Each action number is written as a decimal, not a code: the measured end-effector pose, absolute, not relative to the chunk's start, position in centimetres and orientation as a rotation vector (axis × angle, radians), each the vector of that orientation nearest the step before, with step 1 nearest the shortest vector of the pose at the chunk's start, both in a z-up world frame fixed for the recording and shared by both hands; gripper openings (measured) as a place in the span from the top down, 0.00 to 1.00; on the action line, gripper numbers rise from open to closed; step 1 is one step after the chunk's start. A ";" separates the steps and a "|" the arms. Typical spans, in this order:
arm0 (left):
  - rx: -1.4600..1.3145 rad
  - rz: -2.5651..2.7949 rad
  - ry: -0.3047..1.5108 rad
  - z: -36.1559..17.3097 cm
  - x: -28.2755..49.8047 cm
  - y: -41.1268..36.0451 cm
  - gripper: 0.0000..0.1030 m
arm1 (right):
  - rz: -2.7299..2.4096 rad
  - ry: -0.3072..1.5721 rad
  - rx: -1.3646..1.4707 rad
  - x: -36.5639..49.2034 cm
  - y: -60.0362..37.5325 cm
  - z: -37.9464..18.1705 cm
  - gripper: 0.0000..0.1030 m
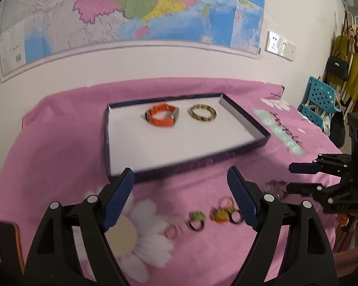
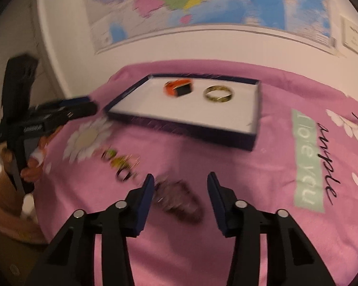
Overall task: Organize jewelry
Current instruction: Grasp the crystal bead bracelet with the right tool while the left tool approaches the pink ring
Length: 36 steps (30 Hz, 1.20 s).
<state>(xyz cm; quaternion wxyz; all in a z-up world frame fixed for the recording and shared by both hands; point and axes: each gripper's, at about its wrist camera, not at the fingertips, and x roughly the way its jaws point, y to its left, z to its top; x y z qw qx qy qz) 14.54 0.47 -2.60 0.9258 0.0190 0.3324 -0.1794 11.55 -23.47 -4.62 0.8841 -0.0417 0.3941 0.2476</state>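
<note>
A dark blue tray (image 1: 248, 121) with a white floor holds an orange watch (image 1: 161, 114) and a gold-and-black bangle (image 1: 202, 112); it also shows in the right wrist view (image 2: 256, 109). Several small rings (image 1: 198, 218) lie in a row on the pink cloth in front of it. A purplish bracelet (image 2: 179, 201) lies between the fingers of my open right gripper (image 2: 180, 181). My left gripper (image 1: 180, 178) is open and empty above the rings. The right gripper also shows in the left wrist view (image 1: 290, 177).
The pink flowered cloth (image 1: 59, 143) covers the table, which stands against a white wall with a map. A blue perforated basket (image 1: 319, 100) and hanging clothes stand at the far right. The table's edges fall off at left and right.
</note>
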 end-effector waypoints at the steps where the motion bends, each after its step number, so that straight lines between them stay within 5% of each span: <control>1: 0.043 -0.372 0.686 -3.0 14.1 0.2 0.23 | 0.526 0.822 -0.111 11.3 -22.9 -4.8 0.61; 14: 0.035 -0.384 0.733 -5.2 12.0 -0.6 0.23 | 0.502 0.843 -0.239 11.6 -20.1 -6.2 0.62; 19: 0.056 -0.391 0.726 -5.2 11.5 -1.0 0.23 | 0.509 0.846 -0.266 11.5 -19.7 -6.2 0.74; 21: 0.057 -0.398 0.725 -5.2 11.4 -1.1 0.23 | 0.528 0.856 -0.240 11.6 -19.9 -6.1 0.87; 36: 0.100 -0.441 0.742 -5.8 10.6 -2.0 0.32 | 0.569 0.793 -0.031 11.5 -22.5 -3.2 0.88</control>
